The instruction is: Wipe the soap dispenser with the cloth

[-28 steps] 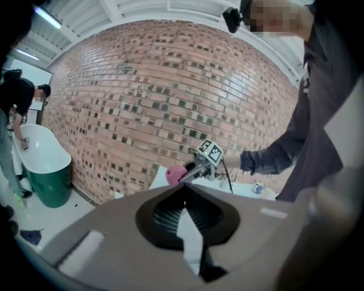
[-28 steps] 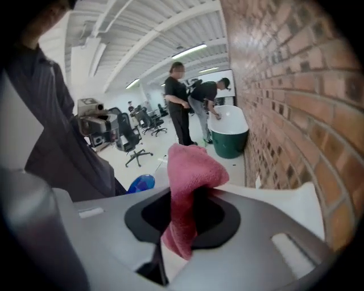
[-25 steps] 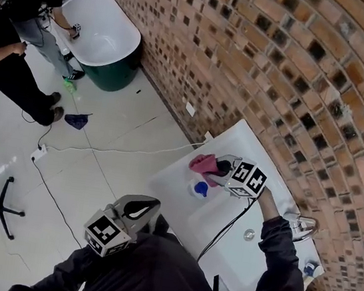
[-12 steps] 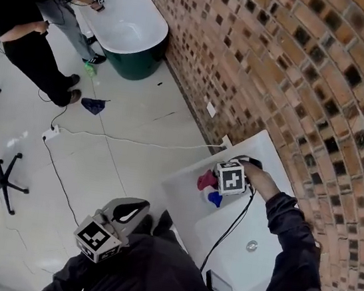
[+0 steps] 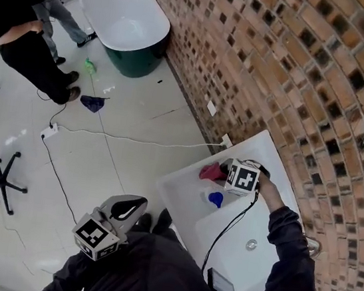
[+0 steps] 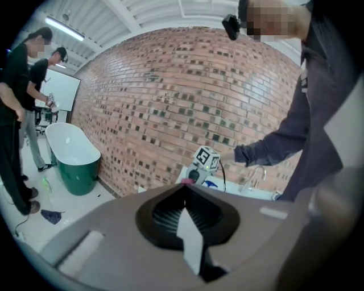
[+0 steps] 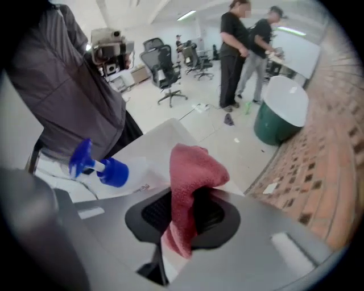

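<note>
My right gripper [image 5: 221,174] is shut on a red cloth [image 7: 190,179], which bulges out of its jaws above the white sink counter [image 5: 182,189]. The soap dispenser [image 7: 105,169], a clear bottle with a blue pump head, stands on the counter just left of the cloth in the right gripper view; from the head view its blue top [image 5: 215,198] sits just below the right gripper. My left gripper [image 5: 134,207] hangs low near my body, away from the counter, jaws shut with nothing between them. It sees the cloth [image 6: 186,181] far ahead.
A brick wall [image 5: 299,77] runs behind the counter, with a chrome tap [image 5: 312,246] at its right end. A white and green bathtub [image 5: 125,22] stands further along the wall. Two people [image 5: 23,32] stand by it. A cable [image 5: 122,138] crosses the floor.
My right gripper has moved with the cloth from beside the dispenser's top to a spot further back over the counter, so the blue pump head stands uncovered. The left gripper stays put.
</note>
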